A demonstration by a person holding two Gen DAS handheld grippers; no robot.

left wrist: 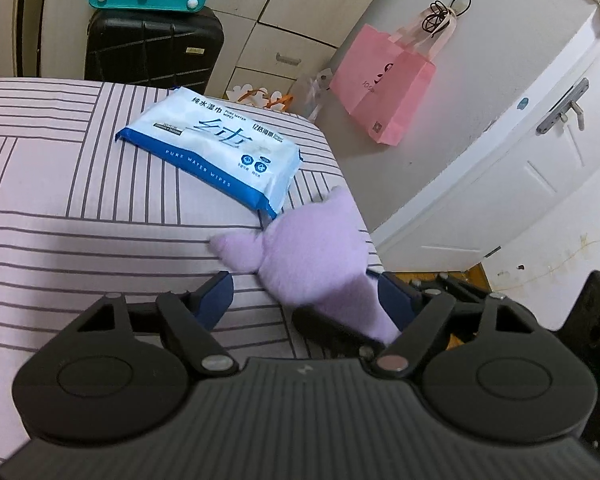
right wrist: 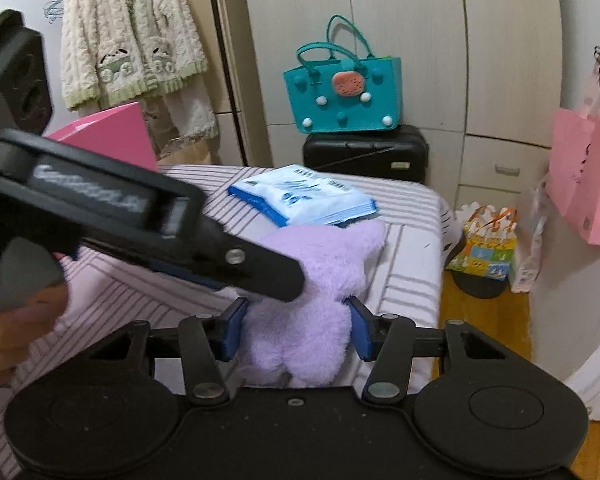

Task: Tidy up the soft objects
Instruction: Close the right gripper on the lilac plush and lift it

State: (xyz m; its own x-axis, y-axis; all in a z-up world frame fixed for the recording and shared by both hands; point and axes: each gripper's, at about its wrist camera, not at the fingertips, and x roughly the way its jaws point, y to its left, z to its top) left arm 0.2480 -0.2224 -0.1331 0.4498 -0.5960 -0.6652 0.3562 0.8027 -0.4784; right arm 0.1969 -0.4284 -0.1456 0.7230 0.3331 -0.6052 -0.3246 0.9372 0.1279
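1. Right gripper (right wrist: 298, 326): jaws closed on the purple plush toy (right wrist: 320, 276), lower centre, over the striped bed (right wrist: 412, 248).
2. Left gripper (left wrist: 306, 296): jaws spread, the toy (left wrist: 300, 256) between them; contact unclear.
3. Wipes pack (left wrist: 212, 144), centre, reads "PURE WATER WIPES".
4. Pink bag (left wrist: 380, 84), upper right: print illegible.

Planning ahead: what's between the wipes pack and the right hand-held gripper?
Purple plush toy, reaching from the wipes pack into the right hand-held gripper; right wrist view.
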